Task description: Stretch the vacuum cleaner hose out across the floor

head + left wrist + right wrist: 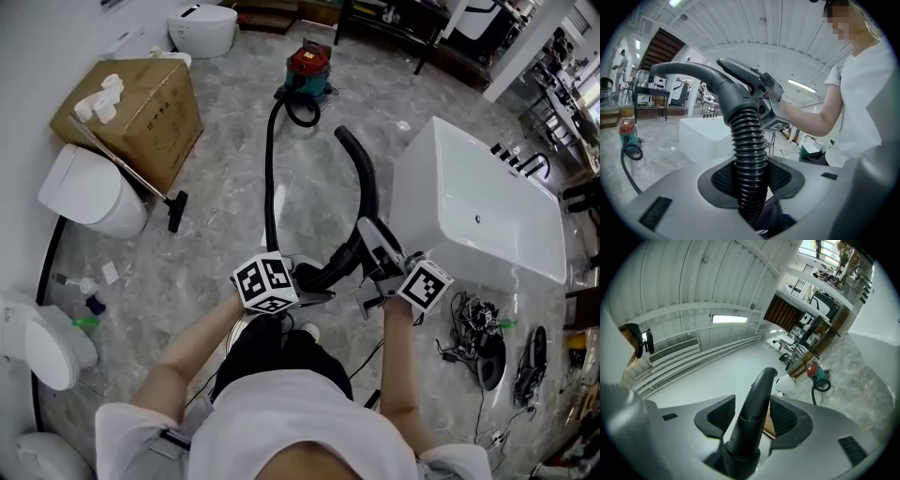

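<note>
A brown box [148, 117] lies well left of the tub [487, 173], shut, with white rolls [101, 97] on its lid. The tub is a white rectangular basin with a small drain spot in its bottom.

The hose [748, 154] starts at the red vac [307, 67], well beyond the tub's far left corner. It loops once there, then runs straight along the floor [216, 187] toward the person, its long axis roughly parallel to the tub's left side. Near the tub's near left corner it lifts off the floor into the claws. The left claw [751, 176] is clamped on the ribbed part, both pads pressed into the ribs. Beyond that grip the hose joins a rigid curved tube [757, 401], which arches up beside the tub, its open tip pointing back toward the vac. The right claw [752, 416] stands around this tube: one pad lies against it and a thin sliver of light shows at the other, so the grip is not closed tight.

The floor is grey marbled tile. White toilets [89, 192] stand far left of the tub, and tangled cables [473, 333] lie just past its near end. The ceiling is white and ribbed.
</note>
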